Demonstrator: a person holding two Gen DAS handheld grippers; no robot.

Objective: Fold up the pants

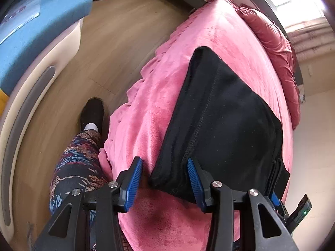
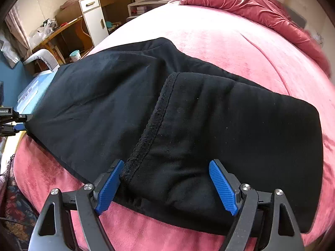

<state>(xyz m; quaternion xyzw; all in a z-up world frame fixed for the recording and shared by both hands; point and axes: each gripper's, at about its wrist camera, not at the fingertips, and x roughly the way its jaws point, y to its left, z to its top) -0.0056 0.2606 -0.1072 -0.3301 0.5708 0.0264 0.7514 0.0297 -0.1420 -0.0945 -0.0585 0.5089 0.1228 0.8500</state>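
One pink blanket is covering the bed and running out of frame on its near side in both wrist views; a red duvet is bunching at its far end, blurred toward the lens rim.

One pair of black pants is lying folded on the blanket, a second layer with a raised seam lying over the first. How many layers are sitting underneath is impossible to make out, and the nearest edge is disappearing behind the gripper bodies.

One left gripper is hovering at the near corner of the pants, jaws standing moderately apart with nothing pinched; the corner is lying between the blue pads, and whether the right-hand pad is brushing the cloth cannot be told. In the right wrist view only its tip is showing, at the frame's left edge against the pants' corner.

One right gripper is sitting over the seamed edge of the pants, jaws wide and gripping nothing; the left pad is just beside the seam, the other clear of any fold.

One patterned trouser leg and one dark shoe are standing beside the blanket on the wood floor, the leg cut off below.
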